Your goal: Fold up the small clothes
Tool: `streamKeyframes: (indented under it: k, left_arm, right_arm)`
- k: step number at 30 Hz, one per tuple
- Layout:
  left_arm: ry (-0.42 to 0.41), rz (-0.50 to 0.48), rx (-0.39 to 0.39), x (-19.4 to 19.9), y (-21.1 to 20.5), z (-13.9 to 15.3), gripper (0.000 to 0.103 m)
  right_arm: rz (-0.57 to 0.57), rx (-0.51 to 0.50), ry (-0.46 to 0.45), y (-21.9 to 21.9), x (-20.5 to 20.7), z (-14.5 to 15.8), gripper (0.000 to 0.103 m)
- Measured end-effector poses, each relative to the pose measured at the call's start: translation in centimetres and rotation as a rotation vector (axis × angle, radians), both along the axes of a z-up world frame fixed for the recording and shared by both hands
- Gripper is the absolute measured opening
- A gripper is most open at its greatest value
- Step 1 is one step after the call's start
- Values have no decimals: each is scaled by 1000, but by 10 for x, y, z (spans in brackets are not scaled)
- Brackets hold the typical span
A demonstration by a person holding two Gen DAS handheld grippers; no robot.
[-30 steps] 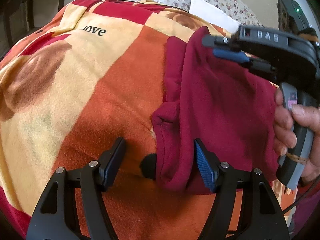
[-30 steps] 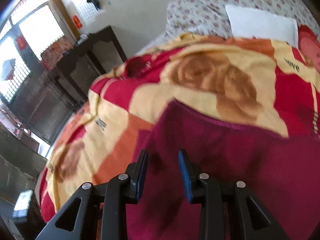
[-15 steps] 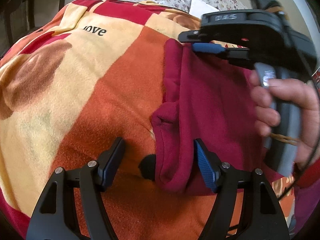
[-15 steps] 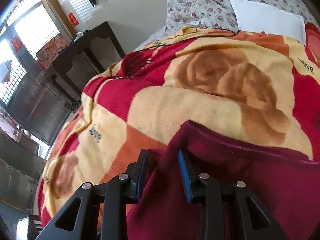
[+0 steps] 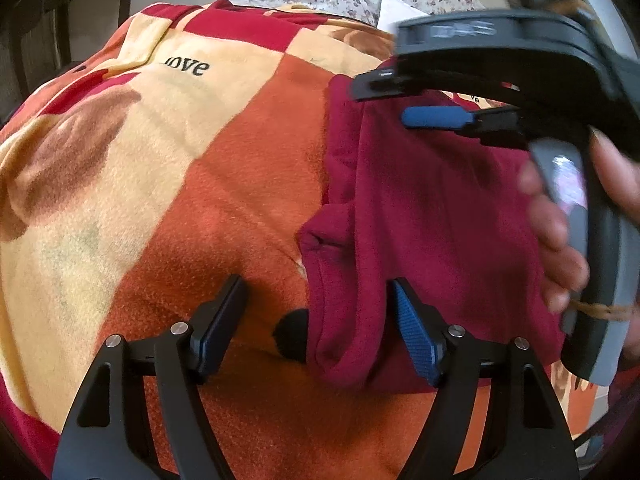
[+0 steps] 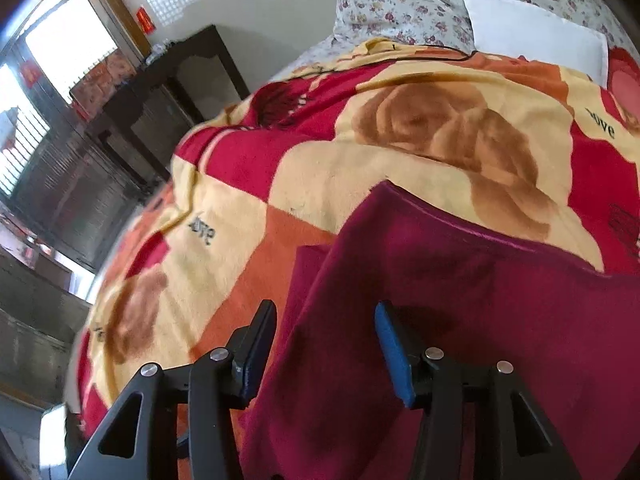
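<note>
Left gripper [image 5: 316,320]: jaws spread wide, holding nothing. The rolled near edge of the maroon garment [image 5: 420,208] sits between its fingers, close against the right-hand blue pad, not clamped. A small dark item [image 5: 292,338] lies just left of that edge, partly under it; its nature cannot be determined.

Right gripper [image 6: 326,344]: jaws parted, holding nothing. It hovers over the garment's left margin, with maroon cloth filling the space below and between the fingers. In the left wrist view the same gripper [image 5: 400,100] appears ahead and to the right, above the garment's far corner, in the person's hand [image 5: 560,240].

Garment position: flat on the patterned blanket [image 5: 140,160] covering the bed, directly ahead of both grippers and running off to the right of each. A second cloth layer shows along the left margin, and a small tucked flap [image 5: 324,236] juts out partway along it.

Beyond the blanket: a white pillow [image 6: 536,40] and floral bedding [image 6: 400,4] at the far end.

Assessment: at least one fold appears laid in, judging from the doubled left margin. The piece is not yet a compact bundle; the near edge is bunched and the flap is untidy. Remaining work is judged to be gripping an edge, completing a further fold and smoothing.
</note>
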State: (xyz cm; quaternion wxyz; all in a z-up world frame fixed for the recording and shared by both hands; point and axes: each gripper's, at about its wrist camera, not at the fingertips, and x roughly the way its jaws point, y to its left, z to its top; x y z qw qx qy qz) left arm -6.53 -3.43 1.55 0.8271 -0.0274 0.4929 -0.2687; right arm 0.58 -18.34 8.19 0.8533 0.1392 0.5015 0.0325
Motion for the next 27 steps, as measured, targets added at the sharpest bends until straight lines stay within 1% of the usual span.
streamKeyframes:
  k: [2,6,7,9,10,11,12,13,14,15,16,17,18,20,22,25,27]
  left_arm:
    - [0,-2,-14,-1,3,0,76]
    - [0,1,-82,0,16,-2,76]
    - [-1,0,-88,0,18,-2,76]
    - [-3,-5,-86,-1,18,-2,76]
    - [-3,-6,-85,-2,19,-1,76]
    - [-3,-6,-84,-2,19,-1,76]
    - [-3,-7,-83,-3,19,-1,76]
    - [-3,-7,-84,-1,20,-2,76]
    - [-3,-9,-84,-2,21,-1,76]
    - [-5,-10,-85,-3,21,1,76]
    - [-9,-3,-94,-3,24,2,76]
    - [-20,17,-114,-4,28,6,76]
    - [-30,29,-130,-3,31,8,76]
    - [-23,19,-148,1,32,9,76]
    - [-8,-2,-142,4,26,8,76]
    - [-27,-51,-116,6,11,10,76]
    - [-20,-83,-122,10,4,12,76]
  right_arm:
    - [0,-33,16,6,7,-5,61]
    - [-2,-140,18,22,21,-11,69]
    - [10,-160,23,25,24,-14,75]
    - [47,-247,23,35,25,-19,76]
    - [60,-286,16,39,24,-21,73]
    - [61,-332,10,41,21,-22,59]
    - [50,-374,2,39,17,-20,48]
    - [50,-342,-11,34,13,-17,39]
    - [45,-293,-16,25,9,-14,25]
    - [36,-251,-16,16,5,-12,19]
    - [22,-181,-24,5,-1,-7,16]
    - [10,-95,-48,-8,-10,-1,15]
    - [-5,-44,-67,-18,-19,5,15]
    - [-18,18,-99,-30,-30,15,14]
    - [-31,53,-102,-40,-37,18,14]
    - [-38,87,-98,-41,-35,16,14]
    - [-38,102,-101,-40,-34,15,14]
